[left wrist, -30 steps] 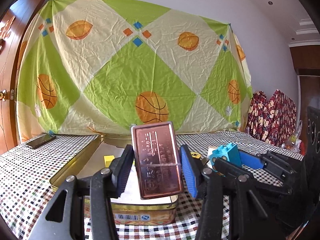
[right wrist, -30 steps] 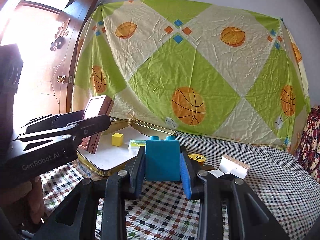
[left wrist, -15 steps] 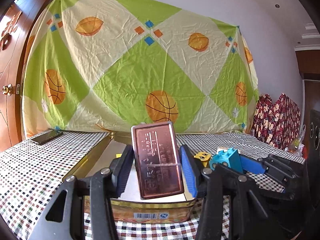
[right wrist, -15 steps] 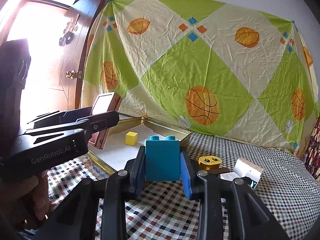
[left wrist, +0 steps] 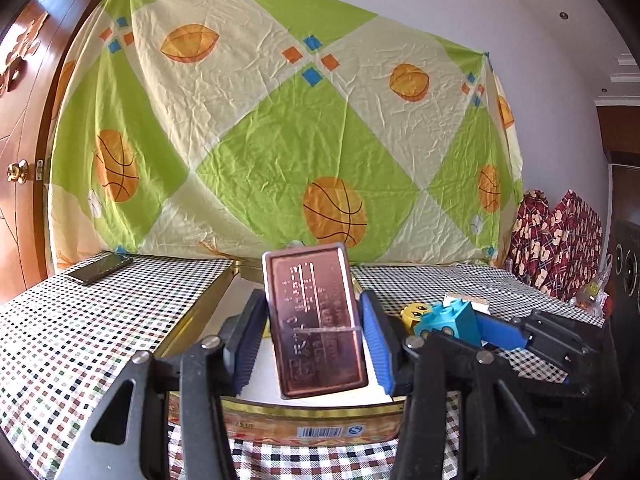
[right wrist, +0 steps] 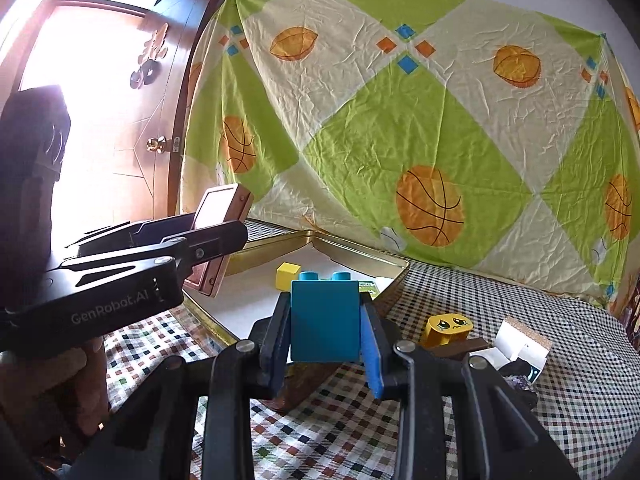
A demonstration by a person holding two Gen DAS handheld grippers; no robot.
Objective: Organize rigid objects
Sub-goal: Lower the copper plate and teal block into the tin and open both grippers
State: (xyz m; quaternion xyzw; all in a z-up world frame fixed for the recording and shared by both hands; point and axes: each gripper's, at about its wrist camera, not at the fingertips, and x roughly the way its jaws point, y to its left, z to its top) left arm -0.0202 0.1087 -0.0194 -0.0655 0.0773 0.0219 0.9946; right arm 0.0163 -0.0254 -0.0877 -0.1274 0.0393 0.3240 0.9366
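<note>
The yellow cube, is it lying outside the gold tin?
No, the yellow cube sits inside the gold tin, on its white floor.

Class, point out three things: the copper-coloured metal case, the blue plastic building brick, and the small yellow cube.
copper-coloured metal case [left wrist: 316,328], left wrist view, middle of its embossed face
blue plastic building brick [right wrist: 325,320], right wrist view, centre of its front face
small yellow cube [right wrist: 287,276], right wrist view, front face
</note>
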